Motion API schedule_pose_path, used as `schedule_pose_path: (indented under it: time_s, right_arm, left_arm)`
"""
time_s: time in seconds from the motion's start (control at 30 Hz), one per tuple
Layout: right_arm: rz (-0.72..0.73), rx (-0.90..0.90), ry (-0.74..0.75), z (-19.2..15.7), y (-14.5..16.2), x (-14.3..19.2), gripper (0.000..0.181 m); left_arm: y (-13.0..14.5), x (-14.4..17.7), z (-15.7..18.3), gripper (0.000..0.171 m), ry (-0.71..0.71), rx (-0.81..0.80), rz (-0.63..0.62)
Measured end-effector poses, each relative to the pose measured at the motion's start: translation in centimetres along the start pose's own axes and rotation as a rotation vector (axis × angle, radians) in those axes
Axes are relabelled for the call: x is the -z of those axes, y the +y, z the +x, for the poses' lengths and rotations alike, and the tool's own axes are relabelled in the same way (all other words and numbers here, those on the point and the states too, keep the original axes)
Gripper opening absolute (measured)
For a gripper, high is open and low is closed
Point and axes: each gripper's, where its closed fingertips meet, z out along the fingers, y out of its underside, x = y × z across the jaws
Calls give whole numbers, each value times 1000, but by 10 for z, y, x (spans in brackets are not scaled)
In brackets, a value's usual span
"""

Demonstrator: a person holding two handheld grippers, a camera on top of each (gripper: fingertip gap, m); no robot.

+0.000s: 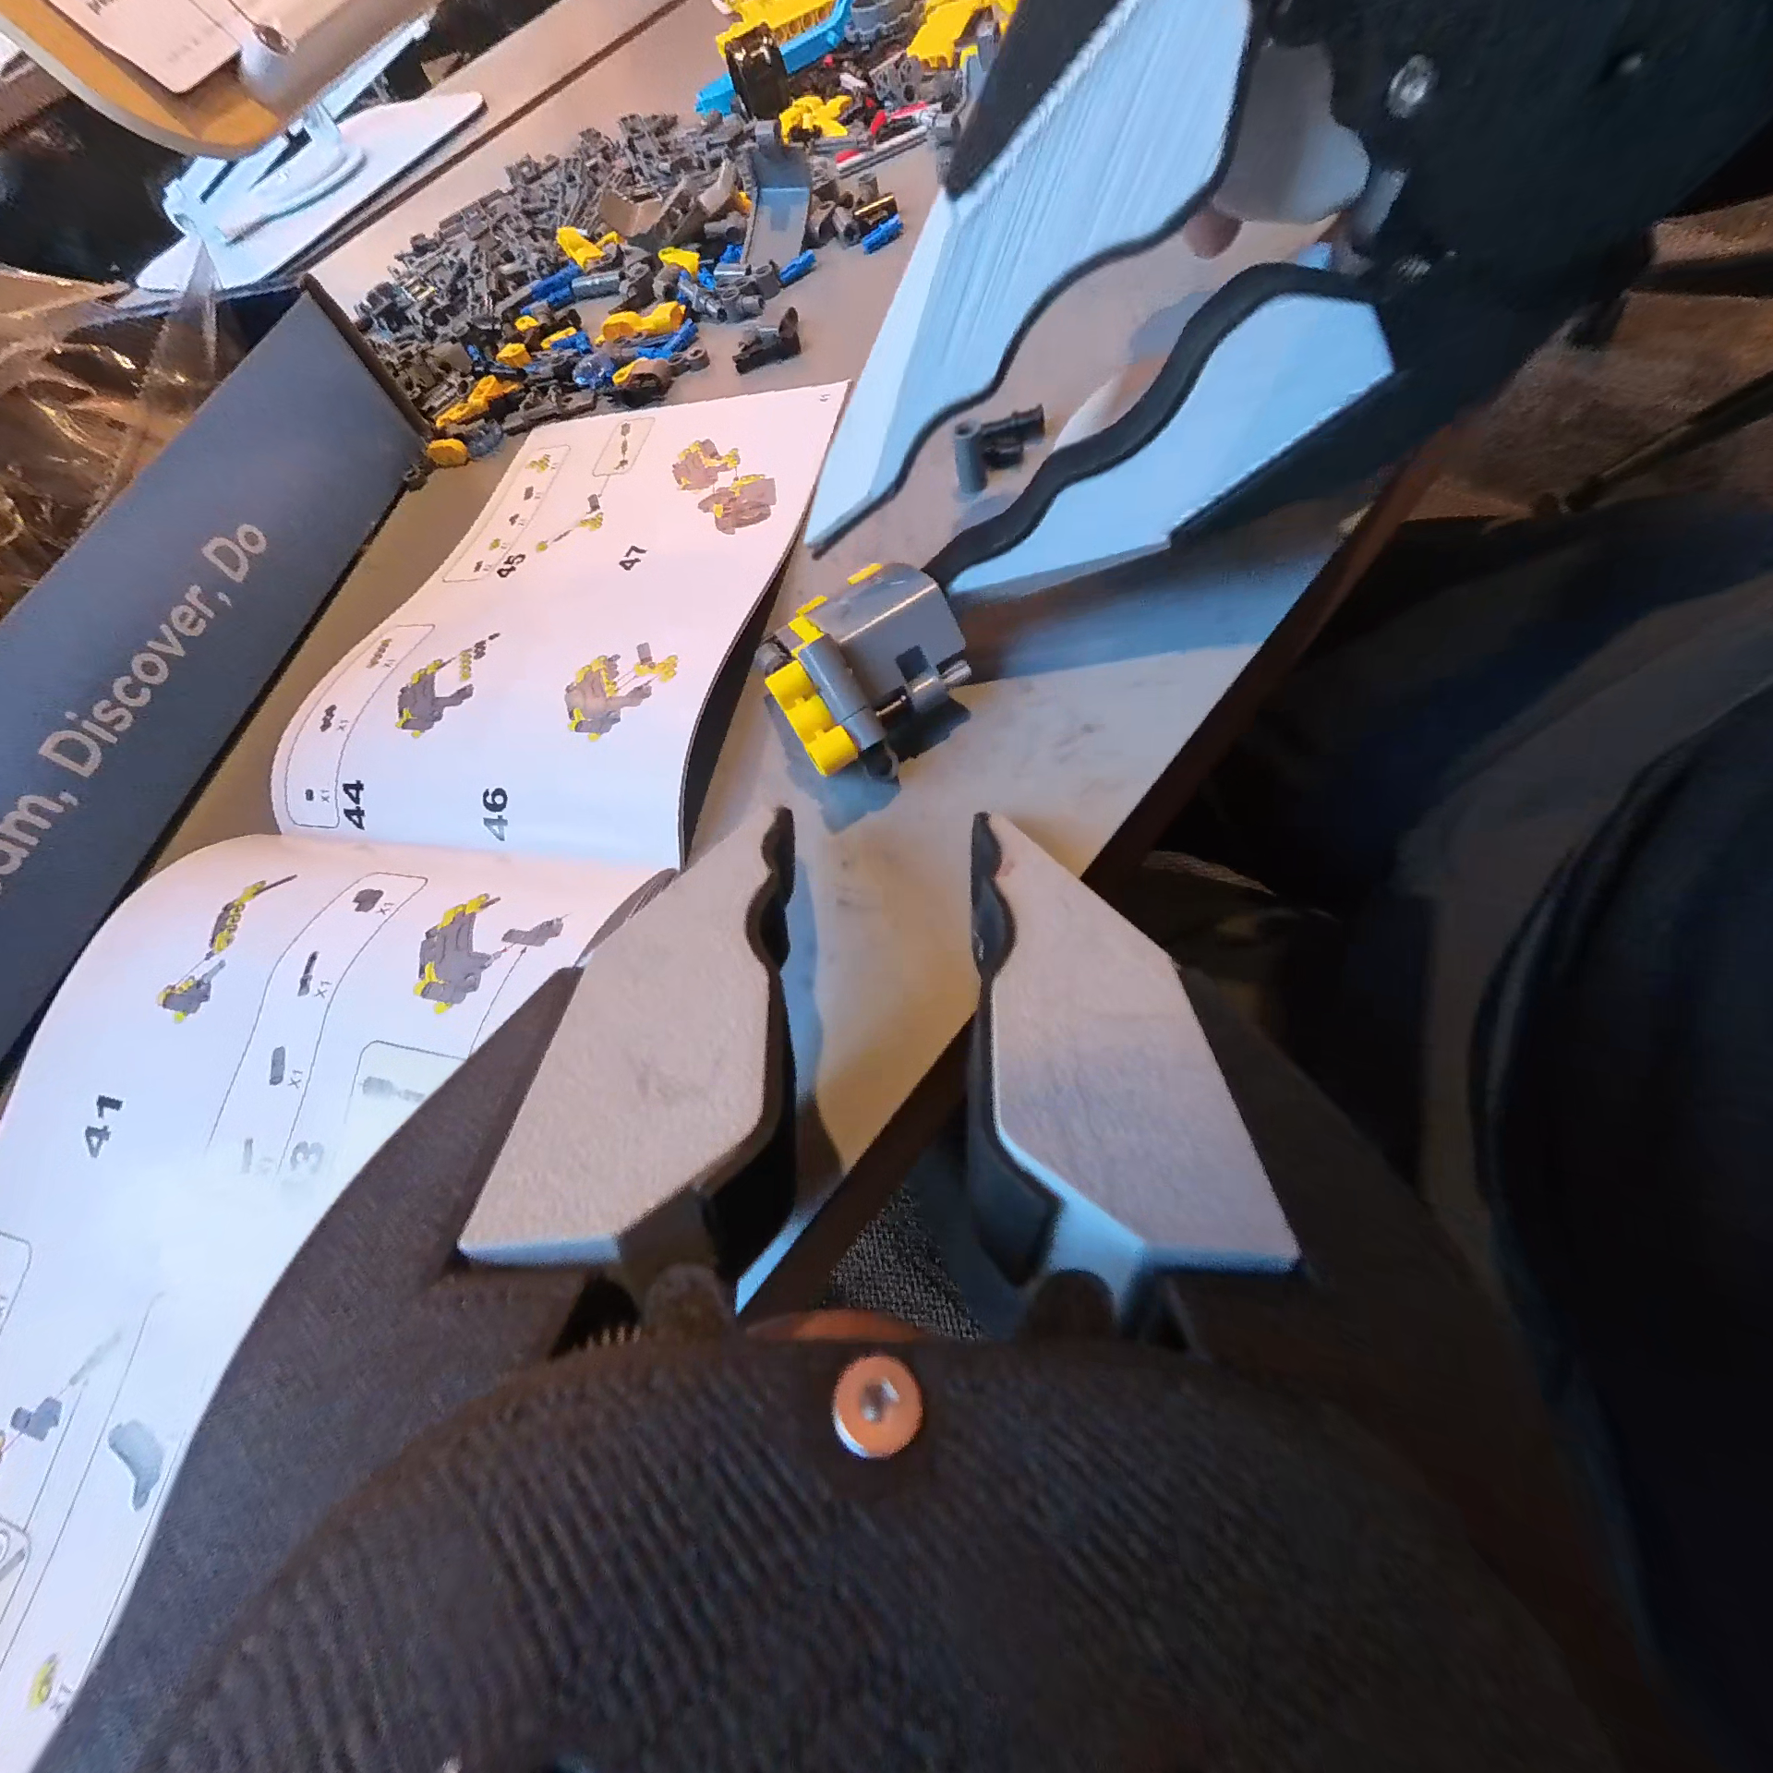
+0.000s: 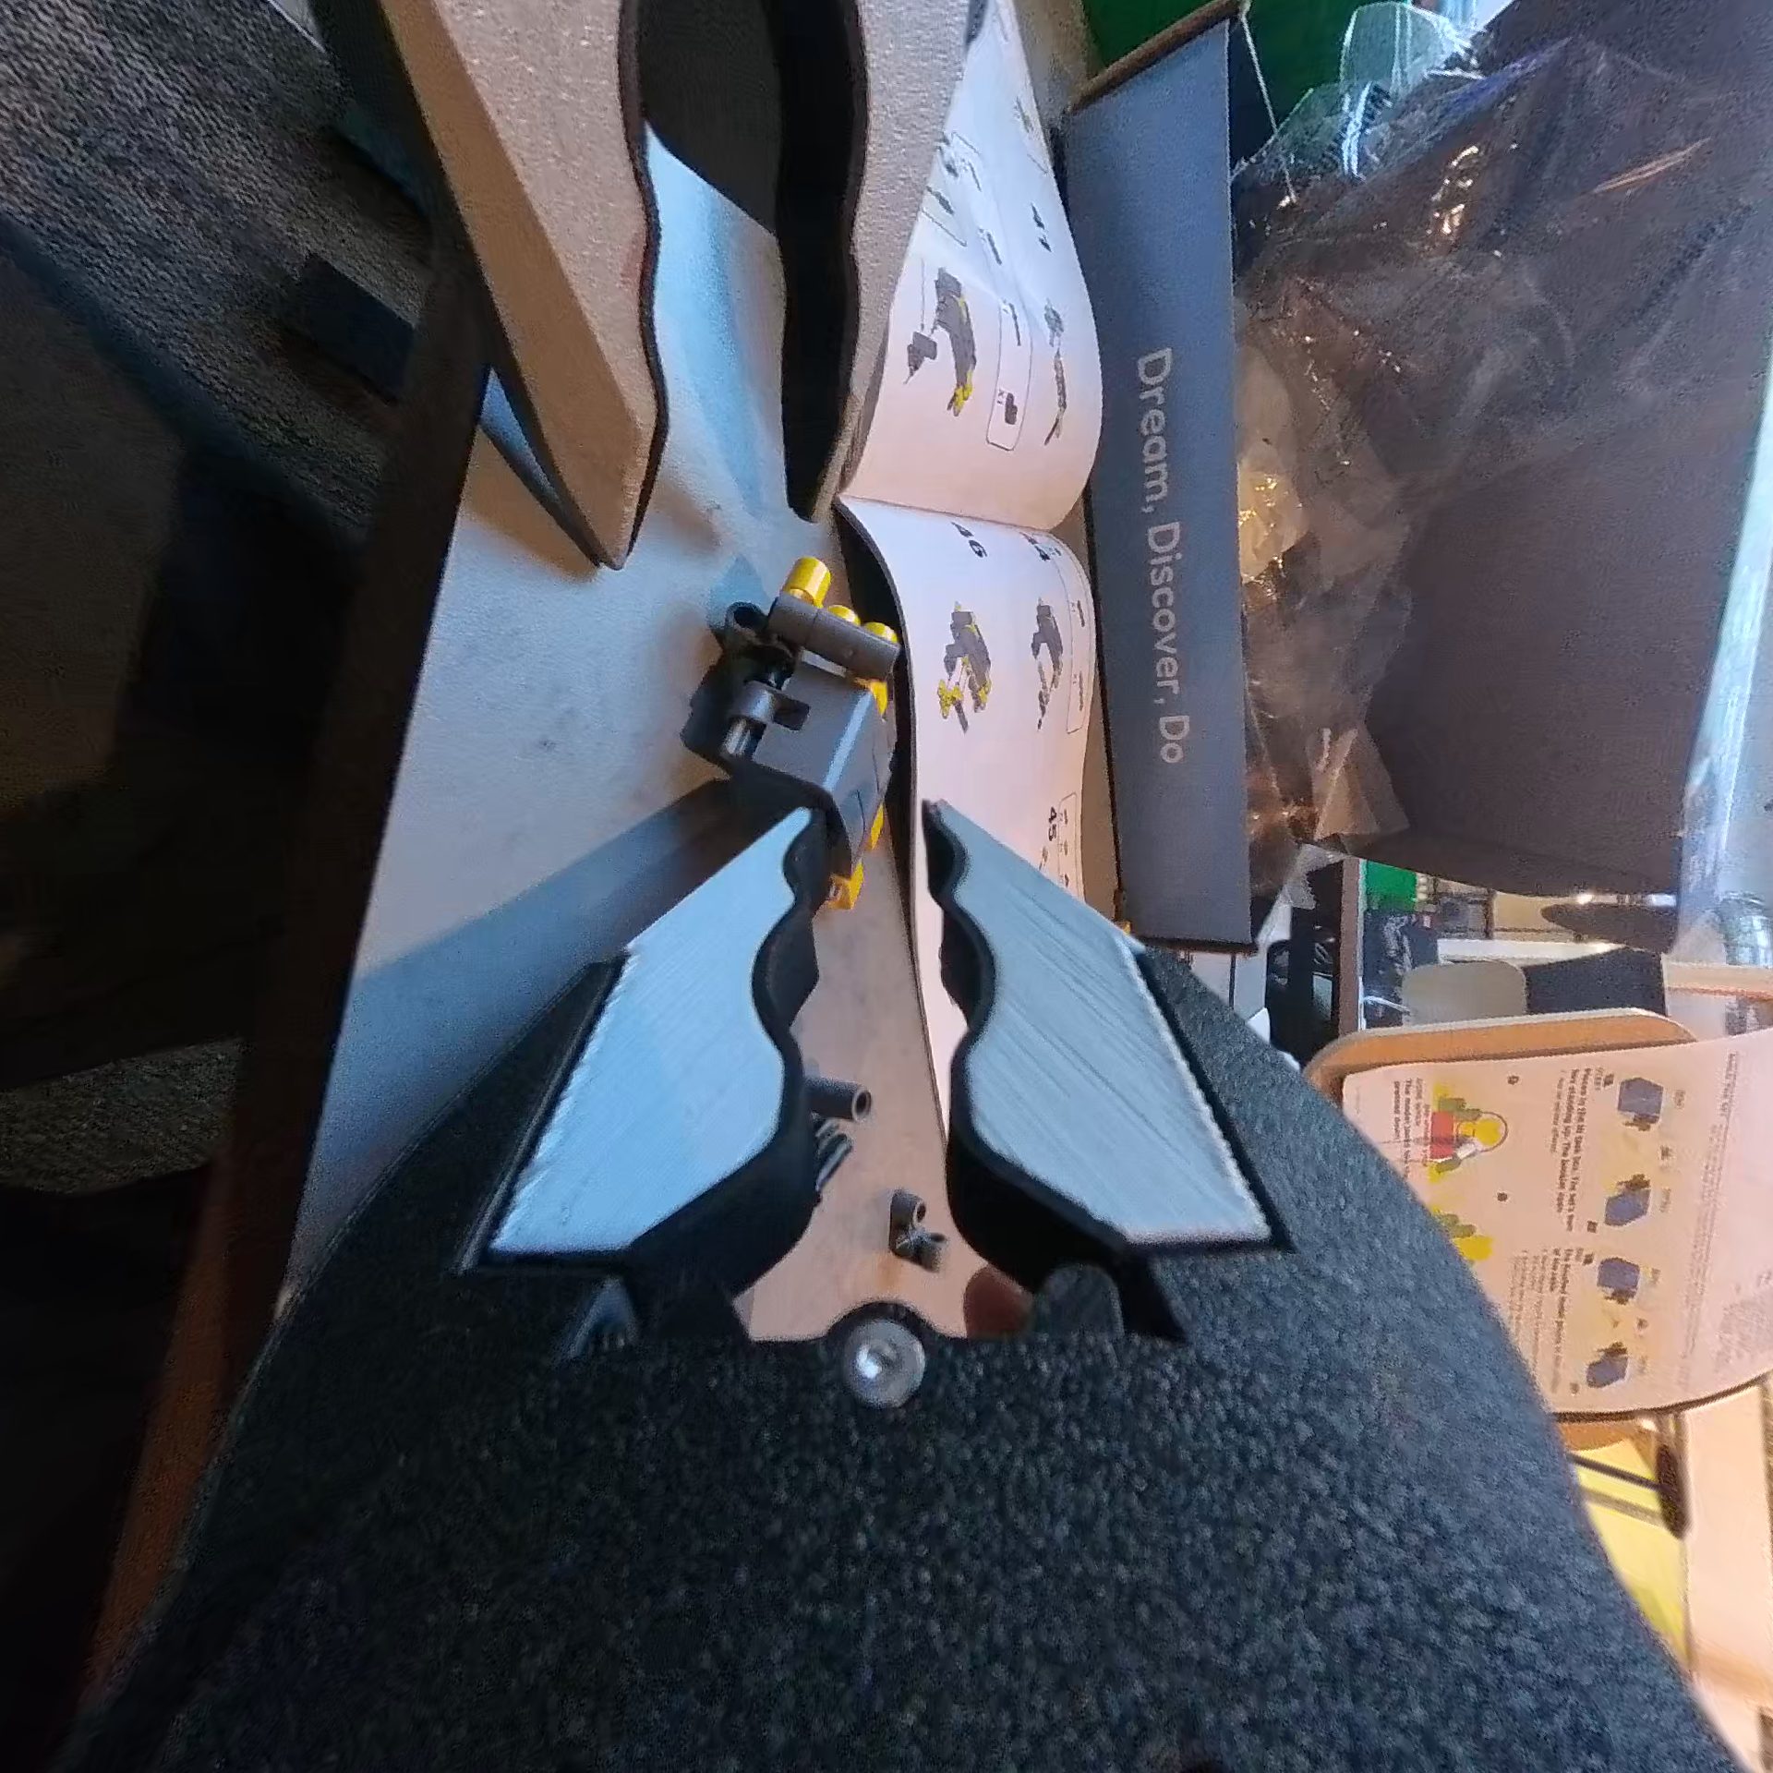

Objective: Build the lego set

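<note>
A small grey and yellow brick assembly (image 1: 863, 662) lies on the grey table (image 1: 1055, 748), just right of an open instruction booklet (image 1: 537, 672). My left gripper (image 1: 883, 835) is open and empty, with its tips a short way from the assembly. My right gripper (image 2: 873, 815) is open and comes at the assembly (image 2: 796, 700) from the opposite side. One of its fingertips (image 2: 806, 835) is right at the assembly's end. Two small dark pieces (image 2: 835, 1103) lie on the table between its fingers. Each gripper shows in the other's view: right (image 1: 883, 561), left (image 2: 715, 532).
A pile of loose grey, blue and yellow pieces (image 1: 595, 278) lies farther along the table. A dark box with writing (image 1: 173, 595) runs beside the booklet, with plastic bags (image 2: 1487, 480) behind it. A picture board on a stand (image 2: 1535, 1199) is at the back. The table edge (image 1: 1247, 691) is close. The tips of one gripper are about 6 cm away from the tips of the other.
</note>
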Motion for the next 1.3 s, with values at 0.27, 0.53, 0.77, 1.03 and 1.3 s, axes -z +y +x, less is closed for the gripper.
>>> schedule_pose_path:
  time_s: [0.27,0.53,0.77,1.03,1.3]
  right_arm:
    - [13,-77,-4,2,1,11,20]
    - [-20,-98,-27,-4,11,8,20]
    - [-22,-139,-20,-1,14,15,20]
    - [2,-260,-17,2,13,30,20]
    - [78,-579,-89,1,16,45,22]
  left_arm:
    - [-2,-2,0,36,-2,9,8]
    - [-4,-4,1,37,-7,14,4]
    - [-4,-4,1,37,-12,27,8]
    - [-5,1,1,36,-10,88,21]
    - [-6,4,2,36,11,94,57]
